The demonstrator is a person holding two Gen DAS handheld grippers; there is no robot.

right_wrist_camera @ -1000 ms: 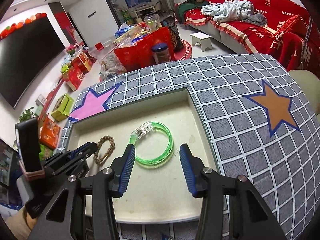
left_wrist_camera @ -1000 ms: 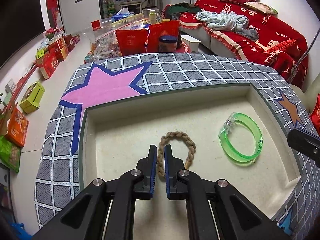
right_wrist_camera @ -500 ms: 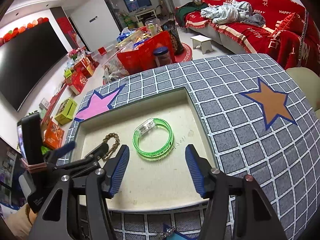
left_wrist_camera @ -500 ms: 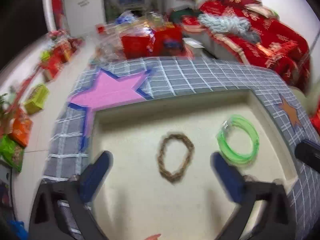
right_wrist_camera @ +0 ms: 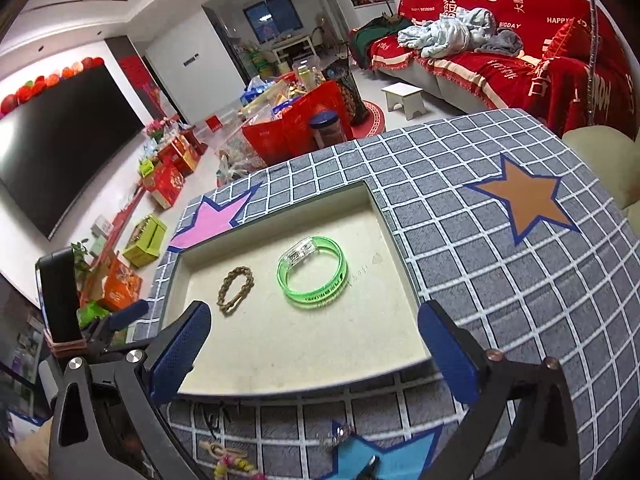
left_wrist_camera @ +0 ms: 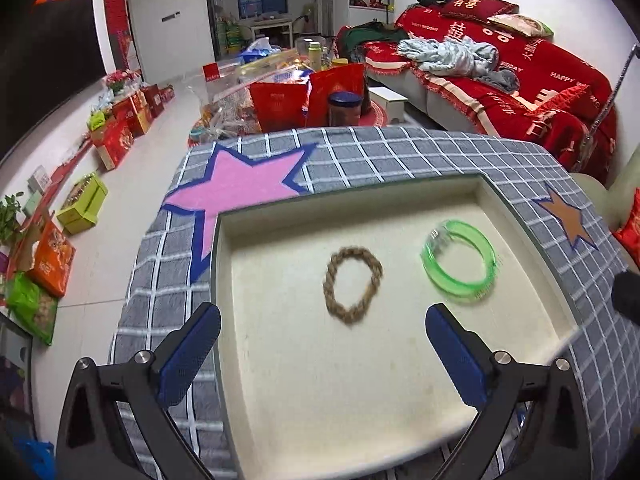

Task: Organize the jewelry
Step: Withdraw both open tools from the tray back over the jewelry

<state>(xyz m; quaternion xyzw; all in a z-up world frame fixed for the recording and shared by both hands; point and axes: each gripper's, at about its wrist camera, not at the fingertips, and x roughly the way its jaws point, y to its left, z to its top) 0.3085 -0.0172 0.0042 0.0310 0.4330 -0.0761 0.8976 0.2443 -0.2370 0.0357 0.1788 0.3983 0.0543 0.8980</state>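
Note:
A cream tray sits on a grey checked cloth. In it lie a braided brown rope bracelet and a clear green bangle, apart from each other. My left gripper is open and empty, raised above the tray's near part, behind the rope bracelet. My right gripper is open and empty, over the tray's near edge. The left gripper also shows at the left edge of the right wrist view.
More small jewelry pieces lie on the cloth near the front edge, by a blue star. Pink star and brown star patches mark the cloth. Boxes, bags and a red sofa stand beyond the table.
My left gripper opened, let go of the rope bracelet in the tray and pulled back and up. My right gripper opened wider and drew back from the green bangle.

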